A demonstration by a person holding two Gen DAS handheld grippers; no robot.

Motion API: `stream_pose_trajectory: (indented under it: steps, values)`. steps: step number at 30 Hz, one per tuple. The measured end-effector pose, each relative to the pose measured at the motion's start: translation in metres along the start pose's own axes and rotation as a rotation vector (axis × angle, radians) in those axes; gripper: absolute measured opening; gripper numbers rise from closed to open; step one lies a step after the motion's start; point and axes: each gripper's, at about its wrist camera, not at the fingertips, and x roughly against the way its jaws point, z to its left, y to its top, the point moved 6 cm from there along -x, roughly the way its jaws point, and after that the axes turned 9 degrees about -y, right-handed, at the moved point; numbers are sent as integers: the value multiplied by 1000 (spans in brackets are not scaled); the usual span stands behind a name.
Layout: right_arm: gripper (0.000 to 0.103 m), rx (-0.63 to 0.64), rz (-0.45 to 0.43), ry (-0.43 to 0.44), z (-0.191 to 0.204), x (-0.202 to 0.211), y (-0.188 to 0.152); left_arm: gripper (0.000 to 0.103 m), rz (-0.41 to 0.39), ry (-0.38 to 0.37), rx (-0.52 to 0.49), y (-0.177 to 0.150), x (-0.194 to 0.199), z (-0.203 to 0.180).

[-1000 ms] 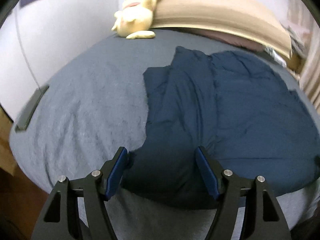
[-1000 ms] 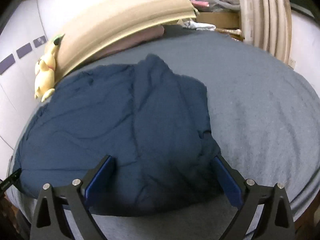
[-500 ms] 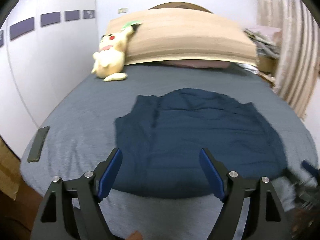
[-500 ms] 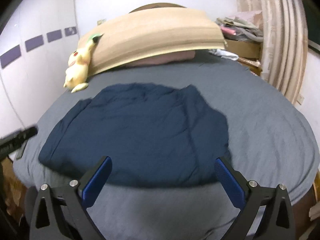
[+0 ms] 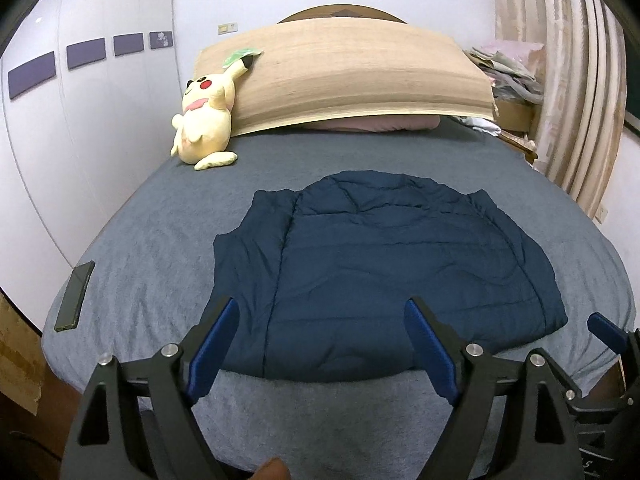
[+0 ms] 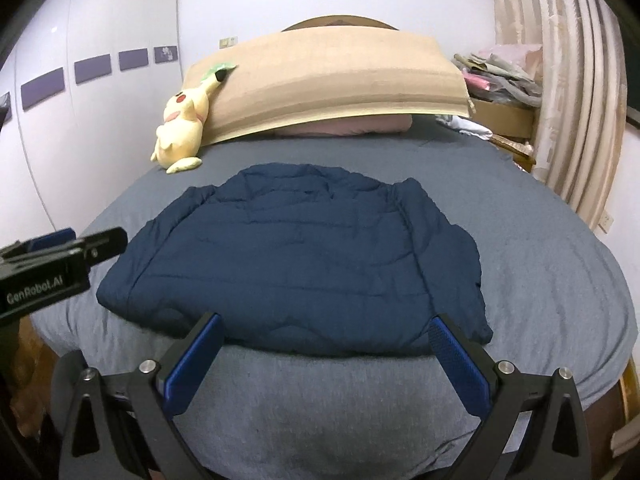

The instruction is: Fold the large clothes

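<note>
Navy and quilted, the jacket (image 5: 384,272) lies spread on the grey bed (image 5: 160,240), sleeves tucked in. The left gripper (image 5: 322,344) hangs clear above its near hem, fingers (image 5: 212,344) parting with nothing between them; the right gripper (image 6: 326,356) is spread wide and empty too. The next fold likely goes best if both grippers pinch the near hem corners evenly and carry them together toward the collar.
</note>
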Motion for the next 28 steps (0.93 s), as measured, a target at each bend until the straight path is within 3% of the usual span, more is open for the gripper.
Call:
stream_pose_trajectory:
  steps: [18, 28]
  values:
    - [103, -3, -20, -16, -3, 3, 9, 86, 1, -12, 43, -1, 1, 5]
    - [103, -4, -15, -21, -4, 1, 9, 86, -21, -15, 5, 0, 5, -2]
